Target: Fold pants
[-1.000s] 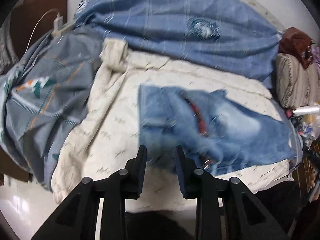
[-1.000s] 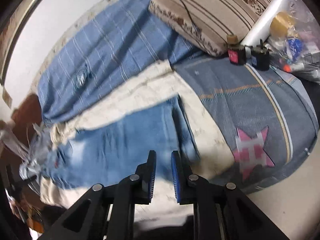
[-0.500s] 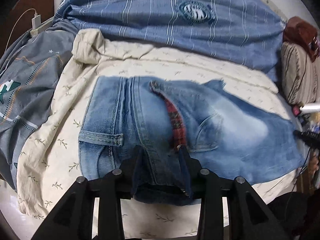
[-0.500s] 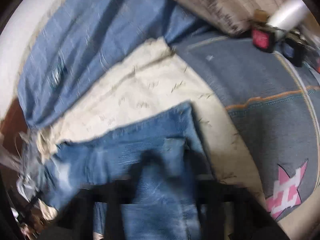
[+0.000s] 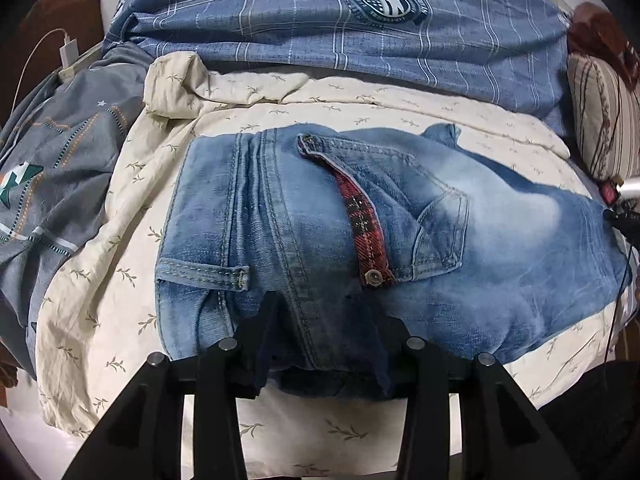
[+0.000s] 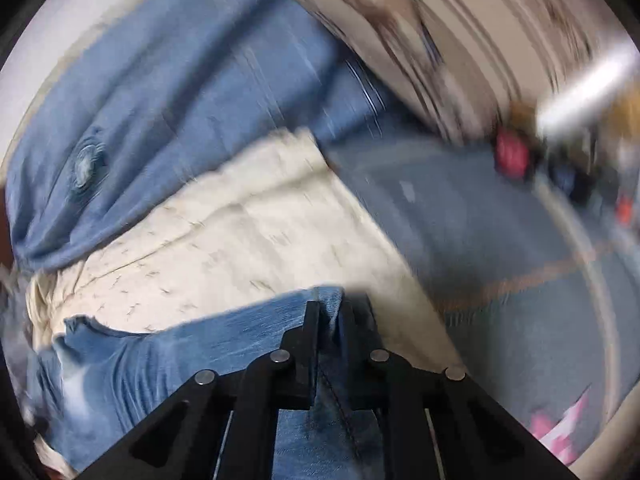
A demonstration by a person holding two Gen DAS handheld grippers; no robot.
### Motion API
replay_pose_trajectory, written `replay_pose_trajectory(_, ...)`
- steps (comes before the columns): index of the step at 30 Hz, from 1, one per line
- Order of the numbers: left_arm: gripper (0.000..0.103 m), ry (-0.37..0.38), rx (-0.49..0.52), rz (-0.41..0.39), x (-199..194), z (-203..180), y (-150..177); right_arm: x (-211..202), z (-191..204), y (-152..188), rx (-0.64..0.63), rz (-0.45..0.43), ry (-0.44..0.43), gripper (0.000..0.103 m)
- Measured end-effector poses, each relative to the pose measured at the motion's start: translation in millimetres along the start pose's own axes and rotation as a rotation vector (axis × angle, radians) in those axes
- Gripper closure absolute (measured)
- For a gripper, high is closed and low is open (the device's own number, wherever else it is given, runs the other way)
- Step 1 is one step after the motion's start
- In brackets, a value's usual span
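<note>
The jeans (image 5: 312,232) lie across the cream sheet (image 5: 120,240), long axis left to right, so the left gripper (image 5: 324,320) – jaws opening astride the waist's near edge, lower centre – and the right gripper (image 6: 330,312), pinched shut on the hem, hold opposite ends.

pants (image 5: 320,220) on sheet (image 5: 100,300) | blanket (image 5: 320,32) behind | pillow (image 5: 600,120) right

Faded blue pants (image 5: 304,240), red-plaid lining (image 5: 362,220)
</note>
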State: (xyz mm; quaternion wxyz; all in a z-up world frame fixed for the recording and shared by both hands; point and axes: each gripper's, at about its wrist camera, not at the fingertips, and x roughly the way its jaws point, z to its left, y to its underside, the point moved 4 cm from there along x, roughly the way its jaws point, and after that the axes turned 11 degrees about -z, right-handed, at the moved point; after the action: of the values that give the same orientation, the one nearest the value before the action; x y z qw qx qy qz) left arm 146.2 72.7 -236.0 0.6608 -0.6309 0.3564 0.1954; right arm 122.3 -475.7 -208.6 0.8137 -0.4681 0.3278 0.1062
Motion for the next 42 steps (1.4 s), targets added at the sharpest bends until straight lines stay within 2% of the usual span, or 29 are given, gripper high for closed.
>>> replay_pose_trajectory(1, 0.060, 0.003, 0.000, 0.005, 0.3, 0.8, 0.7, -4.0, -7.9, -0.8, 0.063, -0.009, -0.027, 0.092)
replay_pose_trajectory(2, 0.060, 0.008, -0.007, 0.011, 0.2, 2.4, 1.5, -12.4, -14.8, -3.9, 0.102, -0.035, -0.018, 0.092)
replay_pose_trajectory(6, 0.059, 0.024, -0.022, 0.011, -2.5, 4.4, 3.2, -52.2, -20.4, -16.6, 0.121, -0.136, -0.015, 0.092)
replay_pose_trajectory(9, 0.059, 0.019, -0.002, 0.015, -3.4, 3.0, 6.5, -81.0, 1.5, -12.6, 0.084, -0.156, -0.074, 0.091)
replay_pose_trajectory(12, 0.059, 0.015, 0.000, 0.037, -1.6, 3.5, 10.6, -88.1, 37.4, 4.0, -0.016, -0.094, -0.106, 0.092)
replay_pose_trajectory(17, 0.059, 0.014, -0.007, 0.063, -3.0, 5.7, 13.5, -66.9, 99.1, 67.8, -0.143, 0.116, -0.178, 0.092)
replay_pose_trajectory(20, 0.059, 0.015, -0.002, 0.073, -2.2, 5.7, 19.4, -51.5, 115.5, 97.4, -0.227, 0.189, -0.148, 0.092)
replay_pose_trajectory(23, 0.059, 0.012, 0.006, 0.063, -2.3, 4.6, 23.4, -41.2, 112.2, 119.3, -0.257, 0.271, -0.113, 0.091)
replay_pose_trajectory(28, 0.059, 0.021, 0.008, 0.066, -3.9, 5.9, 25.3, -42.4, 101.3, 123.6, -0.244, 0.294, -0.121, 0.092)
replay_pose_trajectory(32, 0.059, 0.032, -0.011, 0.067, -14.7, 10.4, 21.7, -48.3, 110.4, 120.2, -0.283, 0.311, -0.110, 0.092)
replay_pose_trajectory(34, 0.059, 0.034, -0.012, 0.044, -24.5, 10.2, 15.9, -54.9, 131.6, 109.3, -0.323, 0.263, -0.153, 0.092)
replay_pose_trajectory(36, 0.058, 0.032, -0.007, 0.003, -34.0, 9.2, 7.7, -62.3, 159.8, 98.9, -0.362, 0.219, -0.232, 0.092)
replay_pose_trajectory(39, 0.048, 0.017, -0.011, -0.076, -46.0, 10.7, -8.0, -66.1, 210.5, 89.9, -0.431, 0.159, -0.347, 0.092)
replay_pose_trajectory(42, 0.046, -0.029, -0.006, -0.109, -43.5, 15.6, -16.3, -56.5, 258.1, 88.4, -0.485, 0.132, -0.425, 0.092)
